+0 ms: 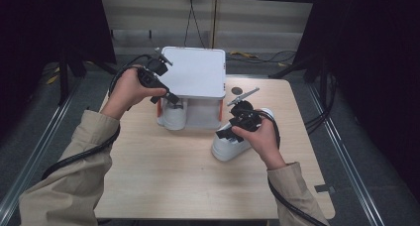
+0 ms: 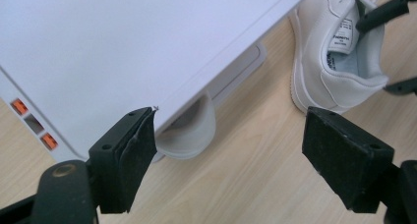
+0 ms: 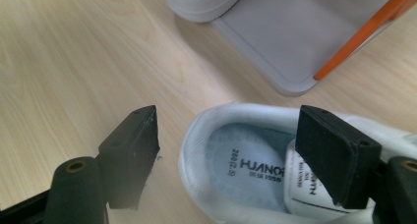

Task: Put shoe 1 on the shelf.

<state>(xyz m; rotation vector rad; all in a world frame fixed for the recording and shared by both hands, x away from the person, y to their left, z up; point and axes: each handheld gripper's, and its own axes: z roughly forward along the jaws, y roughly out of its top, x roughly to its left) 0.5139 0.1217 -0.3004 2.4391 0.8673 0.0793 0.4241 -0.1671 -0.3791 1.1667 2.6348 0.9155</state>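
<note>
Right tongs: jaws spread wide and empty, hovering just above the heel opening of the loose white shoe. In the right gripper view 1 jaw hangs over the shoe's tongue side and the other over bare table, so the heel collar lies between them, not yet pinched.

Left tongs: jaws likewise wide apart, holding nothing, poised at the front left corner of the white rack. In the left gripper view the rack's top lies beyond the tongs, and the toe of the second shoe juts out from beneath it.

Positions: the second shoe sits on the rack's lower shelf, at its left; the loose shoe rests on the table just right of the rack's front, toe pointing away from the person. The shelf space beside the first shoe appears free.

Likely hazards: a pinch on the soft heel collar alone may let the shoe swing or slip once lifted. A low carry could catch the toe on the shelf lip or the orange upright. A drifting left hand could nudge the light rack or the stored shoe.
</note>
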